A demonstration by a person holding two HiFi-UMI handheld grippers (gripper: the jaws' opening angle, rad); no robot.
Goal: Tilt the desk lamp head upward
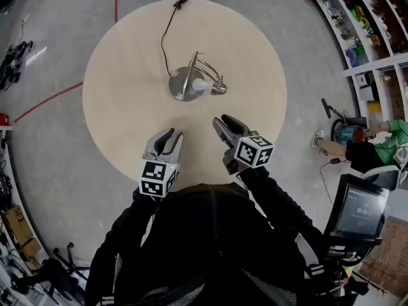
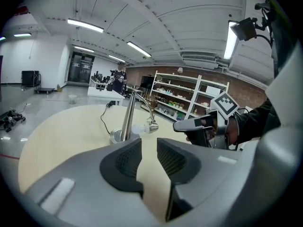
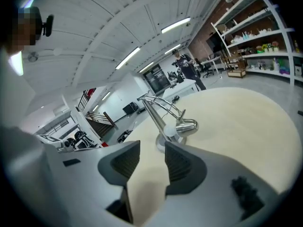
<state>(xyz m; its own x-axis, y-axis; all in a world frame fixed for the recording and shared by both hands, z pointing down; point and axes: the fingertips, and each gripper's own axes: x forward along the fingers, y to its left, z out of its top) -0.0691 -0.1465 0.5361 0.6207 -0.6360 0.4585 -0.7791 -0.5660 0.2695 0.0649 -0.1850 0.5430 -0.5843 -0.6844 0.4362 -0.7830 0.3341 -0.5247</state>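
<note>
A chrome desk lamp (image 1: 191,81) stands near the middle of the round pale table (image 1: 127,56), with a round base, a curved arm and its head (image 1: 217,88) with a white bulb lying low to the right. The lamp (image 2: 130,122) shows ahead of the left jaws, and the lamp (image 3: 168,119) ahead of the right jaws. My left gripper (image 1: 169,138) hovers over the near table edge, open, nothing between its jaws. My right gripper (image 1: 222,125) is a little nearer the lamp, also open and empty. Neither touches the lamp.
A black cord (image 1: 167,27) runs from the lamp base to the far table edge. Shelves (image 1: 370,24) stand at the right, where a seated person (image 1: 376,145) is. A screen (image 1: 360,212) is at lower right. Red tape (image 1: 48,101) marks the floor at left.
</note>
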